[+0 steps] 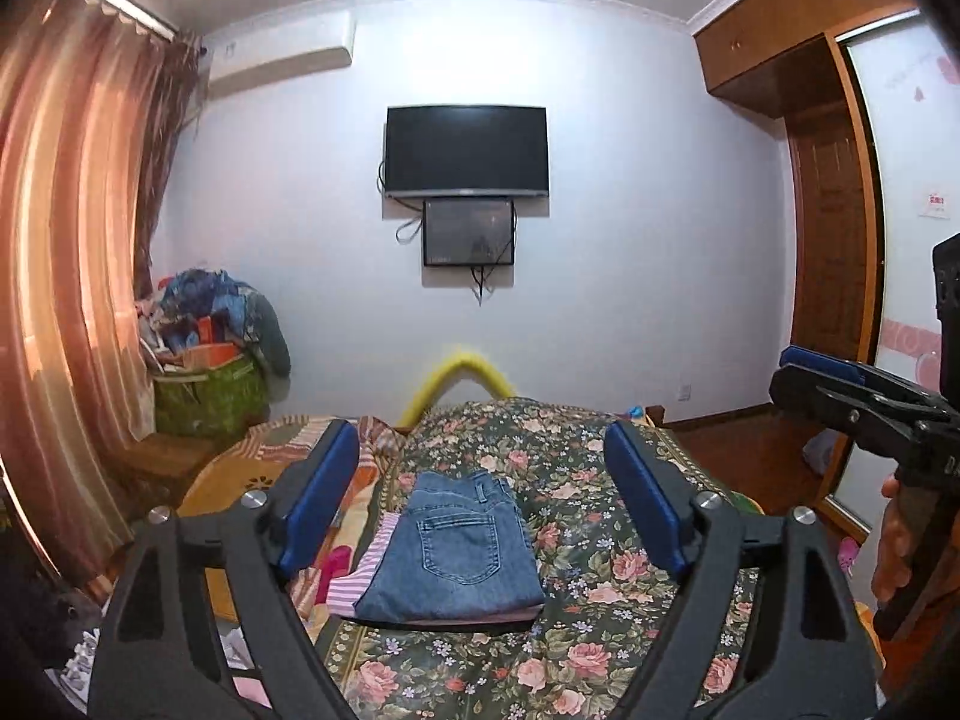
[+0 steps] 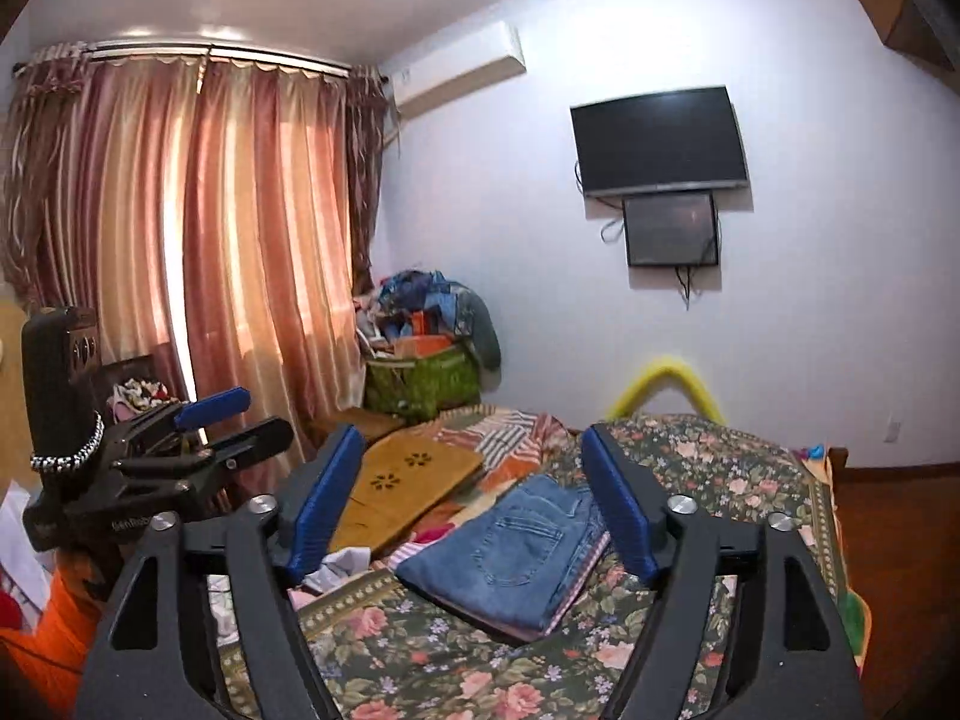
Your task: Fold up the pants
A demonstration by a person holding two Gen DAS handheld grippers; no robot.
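Observation:
Blue denim pants [image 1: 456, 549] lie folded into a compact rectangle, back pocket up, on the floral bedspread [image 1: 576, 648]. They also show in the right wrist view [image 2: 510, 552]. My left gripper [image 1: 480, 498] is open and empty, held above and short of the pants, which sit between its blue pads. My right gripper [image 2: 474, 498] is open and empty, held above the pants. Each gripper shows in the other's view: the right one [image 1: 840, 384] at the far right, the left one [image 2: 222, 426] at the left.
A pink striped cloth [image 1: 360, 576] lies under the pants' left edge. A yellow mat [image 2: 402, 486] lies on the bed to the left. A green bag piled with clothes [image 1: 210, 360] stands by the curtain. A yellow foam arch [image 1: 462, 378] marks the bed's far end.

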